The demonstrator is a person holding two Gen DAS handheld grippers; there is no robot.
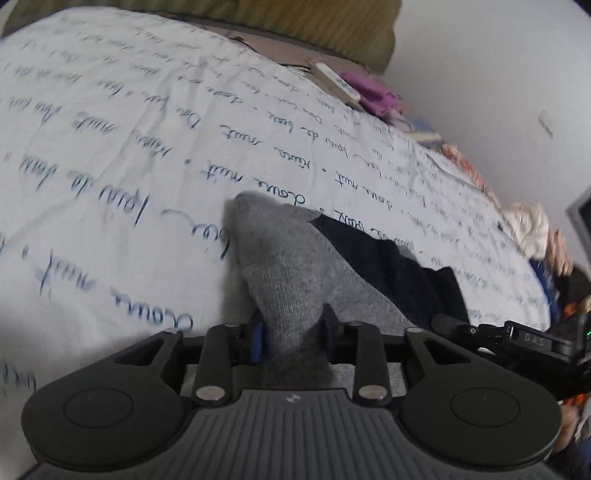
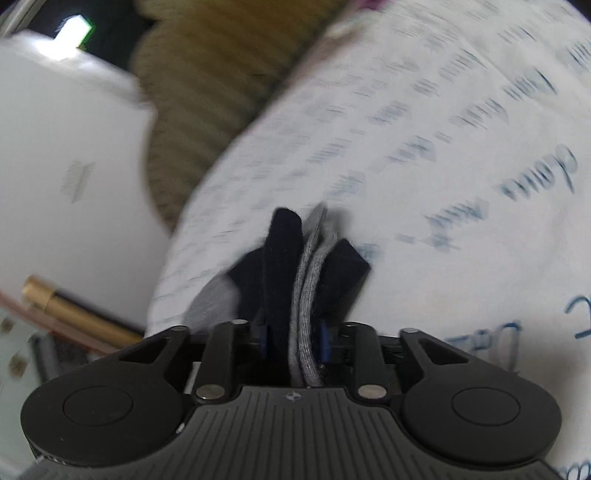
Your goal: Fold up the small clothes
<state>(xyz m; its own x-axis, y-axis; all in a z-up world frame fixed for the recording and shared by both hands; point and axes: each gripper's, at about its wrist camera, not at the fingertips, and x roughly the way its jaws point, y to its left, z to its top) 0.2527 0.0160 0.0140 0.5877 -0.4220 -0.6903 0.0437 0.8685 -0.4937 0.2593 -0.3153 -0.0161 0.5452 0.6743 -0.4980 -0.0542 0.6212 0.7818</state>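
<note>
A grey sock with a navy section [image 1: 280, 258] lies stretched over the white bedsheet printed with blue script [image 1: 147, 129]. My left gripper [image 1: 293, 328] is shut on its grey end, blue pads pressing the knit from both sides. The navy part [image 1: 380, 266] runs right toward the black body of my right gripper [image 1: 528, 339]. In the right wrist view my right gripper [image 2: 295, 332] is shut on bunched navy and grey layers of the sock [image 2: 284, 251], which stick up past the fingers above the sheet [image 2: 443, 147].
An olive blanket [image 1: 258, 18] lies at the bed's far end, with a white remote [image 1: 338, 83] and purple cloth [image 1: 373, 92] beside it. Heaped clothes [image 1: 528, 225] sit at the right edge. Off the bed, a gold tube [image 2: 74, 310] and a white wall [image 2: 66, 166].
</note>
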